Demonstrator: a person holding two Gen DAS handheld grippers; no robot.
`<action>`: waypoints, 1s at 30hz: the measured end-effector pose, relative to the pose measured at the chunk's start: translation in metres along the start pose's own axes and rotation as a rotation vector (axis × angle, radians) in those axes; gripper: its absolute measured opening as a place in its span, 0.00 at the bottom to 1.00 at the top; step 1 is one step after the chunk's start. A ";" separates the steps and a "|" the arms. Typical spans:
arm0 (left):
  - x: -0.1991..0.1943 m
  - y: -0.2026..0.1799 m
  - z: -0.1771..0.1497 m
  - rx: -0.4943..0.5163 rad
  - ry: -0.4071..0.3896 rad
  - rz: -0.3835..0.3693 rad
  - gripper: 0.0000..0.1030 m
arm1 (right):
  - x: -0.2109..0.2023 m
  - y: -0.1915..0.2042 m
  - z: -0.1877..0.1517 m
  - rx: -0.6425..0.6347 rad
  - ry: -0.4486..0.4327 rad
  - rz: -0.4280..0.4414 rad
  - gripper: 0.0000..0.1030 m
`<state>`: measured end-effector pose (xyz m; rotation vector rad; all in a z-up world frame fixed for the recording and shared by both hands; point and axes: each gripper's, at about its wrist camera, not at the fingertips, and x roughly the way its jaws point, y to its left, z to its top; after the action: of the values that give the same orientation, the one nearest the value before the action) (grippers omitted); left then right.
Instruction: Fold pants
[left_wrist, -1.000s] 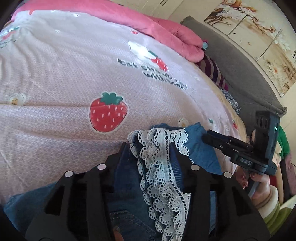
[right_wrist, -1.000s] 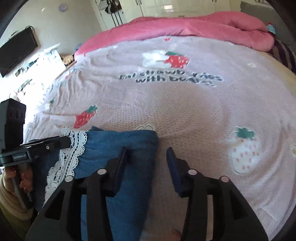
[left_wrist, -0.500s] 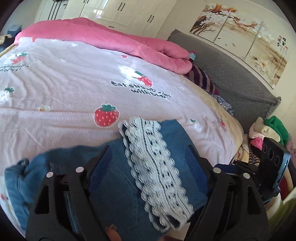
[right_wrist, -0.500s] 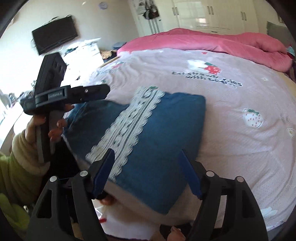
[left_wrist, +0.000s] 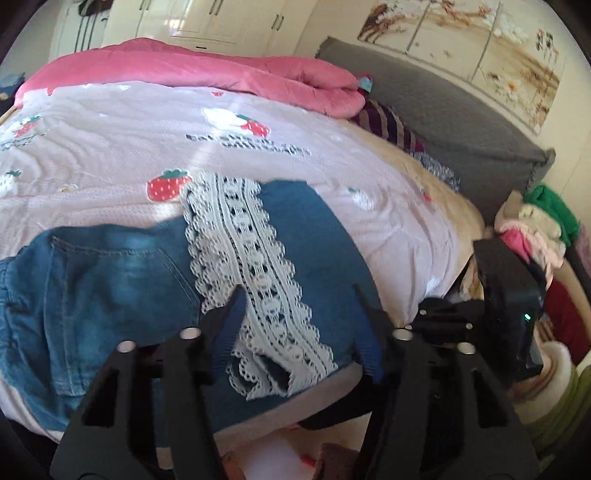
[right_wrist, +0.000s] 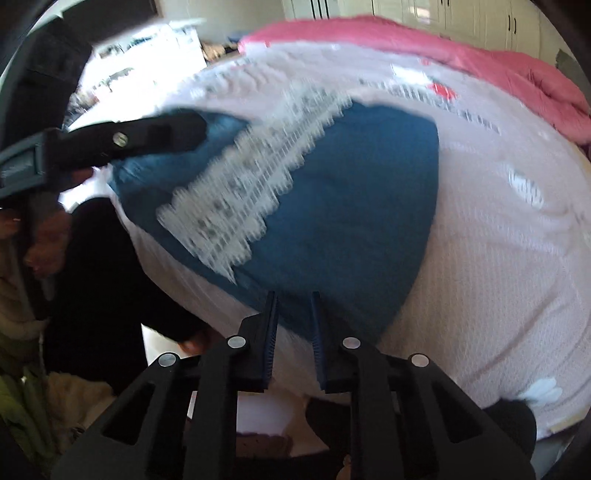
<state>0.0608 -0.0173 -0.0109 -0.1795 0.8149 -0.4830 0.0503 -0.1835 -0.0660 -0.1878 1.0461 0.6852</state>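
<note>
Pants lie folded on the bed, straight ahead of both pairs of fingers and near the bed's close edge. Seen from the left gripper, the faded denim seat with its back pocket spreads to the left of the fingers, a broad lace band runs away from between them, and a darker blue panel sits toward the right finger. That band marks the bundle's long axis, which runs roughly away from the left fingers, slanting a little to the left. The left fingers are spread wide with nothing between them, hovering over the near hem of the lace.

From the right gripper the view is blurred, yet the same dark panel fills the space just beyond the fingertips, with the lace slanting off up and to the left. The right fingers are drawn close together with a narrow gap and appear to pinch nothing; their tips sit at the near edge of the cloth, though whether they touch it I cannot tell. The left gripper's body shows at that view's left edge, over the far-left corner of the denim.

Both grippers seem about equally near. The fold looks largely done, though the lace hem at the near end is rumpled and lifted.
</note>
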 end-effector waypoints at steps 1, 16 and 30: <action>0.002 -0.002 -0.004 0.007 0.011 0.001 0.34 | 0.002 -0.004 -0.002 0.023 -0.001 0.015 0.14; 0.029 0.009 -0.032 0.011 0.094 0.108 0.30 | -0.007 -0.007 -0.002 0.093 -0.023 0.098 0.34; -0.018 0.002 -0.022 -0.027 0.024 0.199 0.65 | -0.069 0.006 0.012 0.060 -0.208 0.073 0.61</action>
<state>0.0349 -0.0066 -0.0151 -0.1158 0.8536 -0.2877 0.0334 -0.2027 -0.0008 -0.0254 0.8759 0.7223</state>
